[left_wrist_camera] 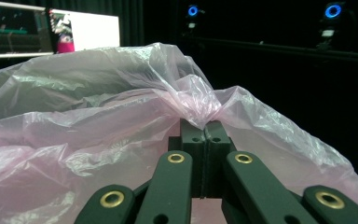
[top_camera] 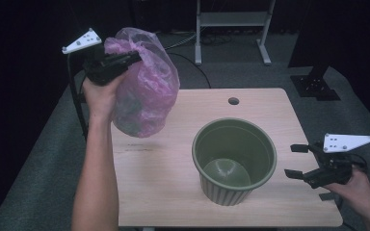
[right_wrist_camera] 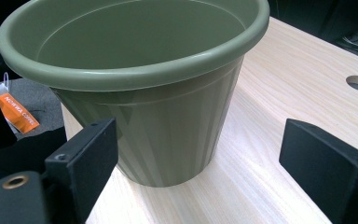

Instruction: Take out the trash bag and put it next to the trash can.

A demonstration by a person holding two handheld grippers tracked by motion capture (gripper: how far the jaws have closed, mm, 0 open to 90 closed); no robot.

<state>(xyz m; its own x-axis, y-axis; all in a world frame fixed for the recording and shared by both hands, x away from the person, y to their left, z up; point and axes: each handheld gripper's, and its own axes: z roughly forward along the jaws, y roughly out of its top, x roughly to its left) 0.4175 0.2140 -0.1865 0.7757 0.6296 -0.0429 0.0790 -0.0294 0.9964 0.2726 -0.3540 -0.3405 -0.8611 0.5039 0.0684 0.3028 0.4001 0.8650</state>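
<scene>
– Where's the pink plastic bag (top_camera: 144, 91)?

– Hanging over the table's (top_camera: 149, 192) far-left corner, its bunched top clamped in the left gripper (top_camera: 134, 57).

– And the green pot (top_camera: 234, 161)?

– Upright, right of centre, empty.

– The right gripper (top_camera: 296, 161)?

– Just right of the pot, jaws apart, holding nothing.

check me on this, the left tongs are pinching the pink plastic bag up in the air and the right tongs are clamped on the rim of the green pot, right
Not quite. The right tongs are open and clear of the green pot; the right gripper view shows both jaws spread apart beside the pot, touching nothing. The rest holds: the left tongs are shut on the pink plastic bag, held above the table.
</scene>
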